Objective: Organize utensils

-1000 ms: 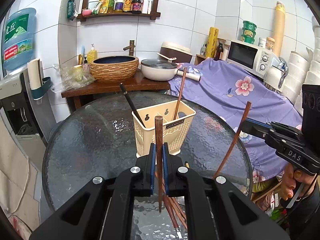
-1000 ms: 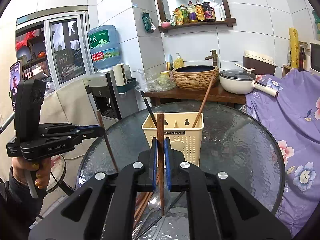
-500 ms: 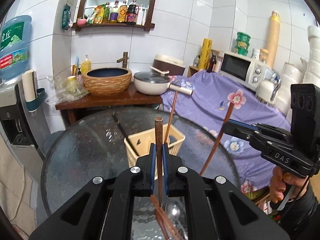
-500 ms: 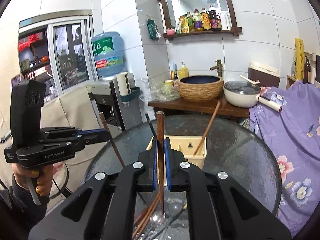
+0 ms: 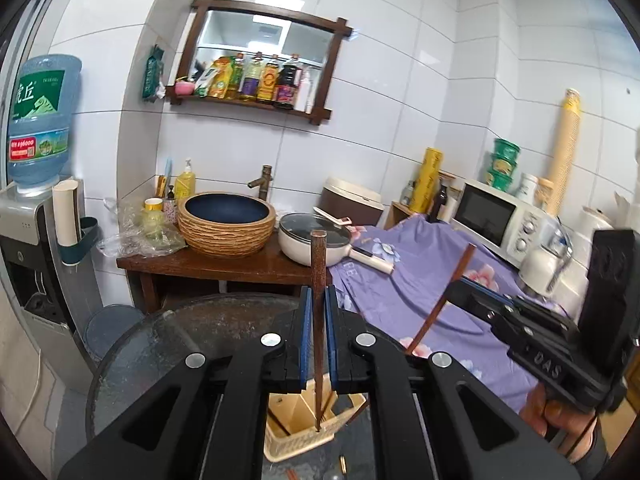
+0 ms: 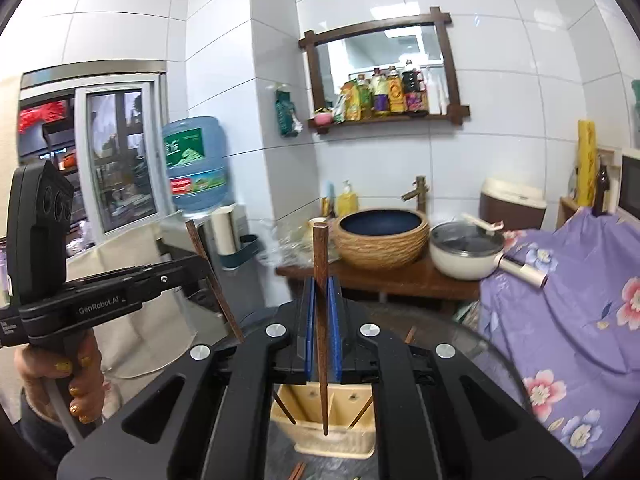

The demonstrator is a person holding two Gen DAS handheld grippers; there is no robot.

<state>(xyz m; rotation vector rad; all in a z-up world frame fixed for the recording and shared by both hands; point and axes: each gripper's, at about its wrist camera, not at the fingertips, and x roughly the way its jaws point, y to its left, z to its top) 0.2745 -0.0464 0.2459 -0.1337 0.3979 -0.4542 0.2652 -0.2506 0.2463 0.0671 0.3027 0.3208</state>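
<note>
My left gripper (image 5: pixel 318 344) is clamped on a brown chopstick (image 5: pixel 318 280) that stands upright between its blue pads, tip hanging over the cream utensil basket (image 5: pixel 304 436). My right gripper (image 6: pixel 319 332) pinches a second brown chopstick (image 6: pixel 320 280) the same way, its tip above the basket's middle compartment. The basket sits on the round glass desk (image 5: pixel 160 344) below both grippers, with other chopsticks leaning inside it. More utensils lie on the glass near the basket, too hidden to identify. A hand (image 6: pixel 60 380) with yellow-painted nails holds the left gripper's handle.
</note>
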